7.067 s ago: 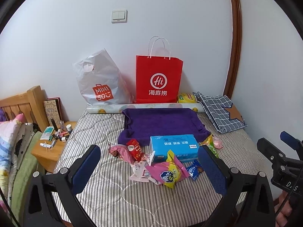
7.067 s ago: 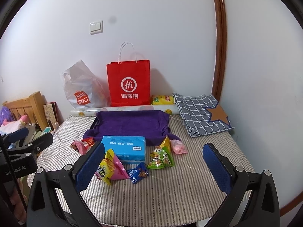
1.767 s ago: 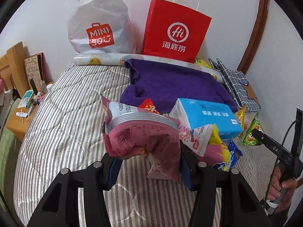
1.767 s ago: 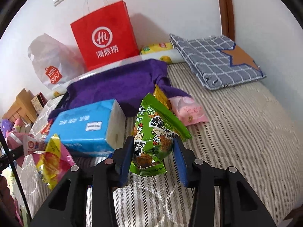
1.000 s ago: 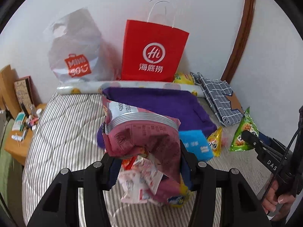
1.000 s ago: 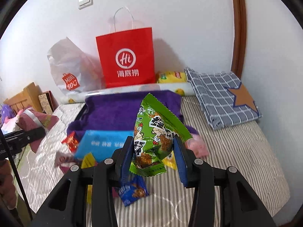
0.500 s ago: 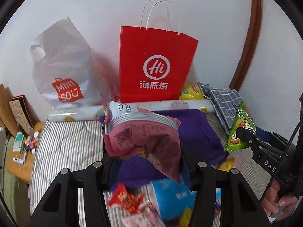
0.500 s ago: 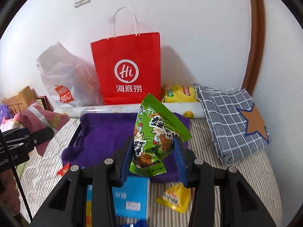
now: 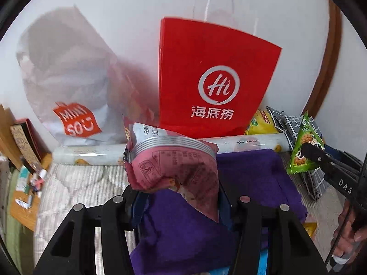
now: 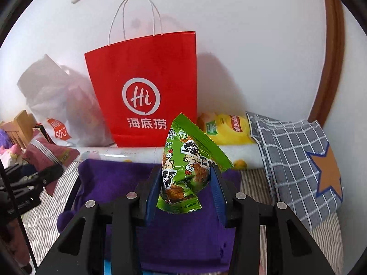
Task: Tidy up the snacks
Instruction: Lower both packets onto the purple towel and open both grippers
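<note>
The left gripper (image 9: 177,202) clamps a pink packet (image 9: 174,162); the right gripper (image 10: 183,190) pinches a green packet (image 10: 185,167). Both hang above the purple towel (image 10: 183,229), facing the red bag (image 10: 146,91) (likely the destination). Next: lift over its rim, then release.

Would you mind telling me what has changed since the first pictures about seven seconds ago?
The left gripper, open then, has picked the pink snack bag off the bed; the right gripper has taken the green snack bag. Both were lifted and carried toward the red paper bag. That bag and the purple towel stayed put.
</note>
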The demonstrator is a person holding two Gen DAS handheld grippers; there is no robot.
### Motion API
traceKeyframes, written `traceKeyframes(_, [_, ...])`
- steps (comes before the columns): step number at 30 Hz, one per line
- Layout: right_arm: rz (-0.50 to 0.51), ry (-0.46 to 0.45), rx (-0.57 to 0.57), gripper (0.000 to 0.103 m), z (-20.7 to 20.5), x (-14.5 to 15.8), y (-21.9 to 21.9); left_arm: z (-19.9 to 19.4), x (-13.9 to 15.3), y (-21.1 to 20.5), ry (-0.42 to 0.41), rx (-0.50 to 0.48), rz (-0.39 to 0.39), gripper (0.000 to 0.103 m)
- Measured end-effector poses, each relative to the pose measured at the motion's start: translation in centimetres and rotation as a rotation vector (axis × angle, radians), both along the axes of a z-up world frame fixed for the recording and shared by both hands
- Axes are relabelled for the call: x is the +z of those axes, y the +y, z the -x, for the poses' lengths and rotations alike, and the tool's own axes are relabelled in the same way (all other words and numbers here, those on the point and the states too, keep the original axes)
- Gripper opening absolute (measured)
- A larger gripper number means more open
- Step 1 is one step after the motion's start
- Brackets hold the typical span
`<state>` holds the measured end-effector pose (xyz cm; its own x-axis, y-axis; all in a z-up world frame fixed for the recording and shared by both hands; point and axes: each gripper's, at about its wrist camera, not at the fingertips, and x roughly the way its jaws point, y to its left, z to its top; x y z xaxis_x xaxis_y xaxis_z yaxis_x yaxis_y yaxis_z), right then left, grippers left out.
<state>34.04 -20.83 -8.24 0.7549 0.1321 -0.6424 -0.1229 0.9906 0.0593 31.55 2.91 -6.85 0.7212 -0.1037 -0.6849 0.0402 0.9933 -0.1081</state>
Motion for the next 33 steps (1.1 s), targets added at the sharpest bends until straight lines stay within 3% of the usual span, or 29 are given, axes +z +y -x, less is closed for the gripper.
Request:
traceKeyframes(6, [-0.008, 0.038, 0.001, 0.042, -1.1, -1.7, 0.0, -0.3, -1.2, 0.7, 0.017, 0.007, 0.094, 0.051])
traceKeyframes(13, [0.004, 0.056, 0.003, 0.042, -0.6, -2.6, 0.3, 0.6, -0.2, 0.7, 0.008, 0.002, 0.177, 0.051])
traceKeyframes(18, [0.011, 0.071, -0.009, 0.042, 0.1, -3.0, 0.3, 1.6, 0.2, 0.2, -0.015, 0.047, 0.154, 0.051])
traceKeyframes(23, [0.025, 0.085, -0.014, 0.042, 1.1, -3.5, 0.2, 2.4, 0.4, 0.0, -0.006, 0.053, 0.237, 0.051])
traceKeyframes(33, [0.033, 0.091, -0.021, 0.042, 1.6, -4.0, -0.2, 1.7, 0.3, -1.4, 0.000, 0.010, 0.132, 0.051])
